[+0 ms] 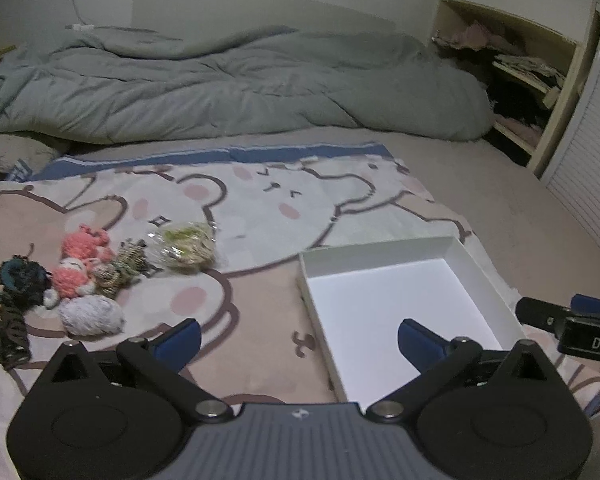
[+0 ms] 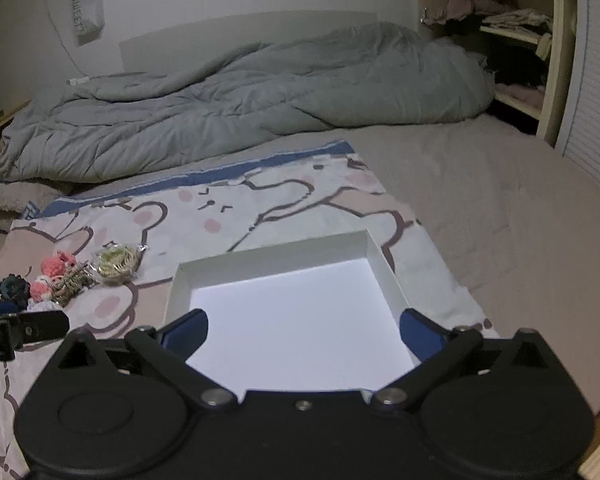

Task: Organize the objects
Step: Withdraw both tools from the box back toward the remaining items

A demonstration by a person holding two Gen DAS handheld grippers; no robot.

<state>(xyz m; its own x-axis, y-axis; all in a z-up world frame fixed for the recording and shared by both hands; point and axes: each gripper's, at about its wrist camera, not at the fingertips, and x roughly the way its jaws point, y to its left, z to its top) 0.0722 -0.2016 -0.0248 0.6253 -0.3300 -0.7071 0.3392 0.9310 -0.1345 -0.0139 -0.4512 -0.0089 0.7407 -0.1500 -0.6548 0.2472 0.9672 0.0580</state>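
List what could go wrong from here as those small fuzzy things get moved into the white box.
1. The pink yarn doll, grey fluffy pom-pom, striped knitted piece and dark scrunchies lie touching in one cluster, so the open left gripper may snag two at once.
2. The crinkly clear bag of yellow-green bits looks slippery and could slide from the fingers.
3. The shallow white cardboard box sits on a soft cartoon-print blanket; the open right gripper above it might tip it.
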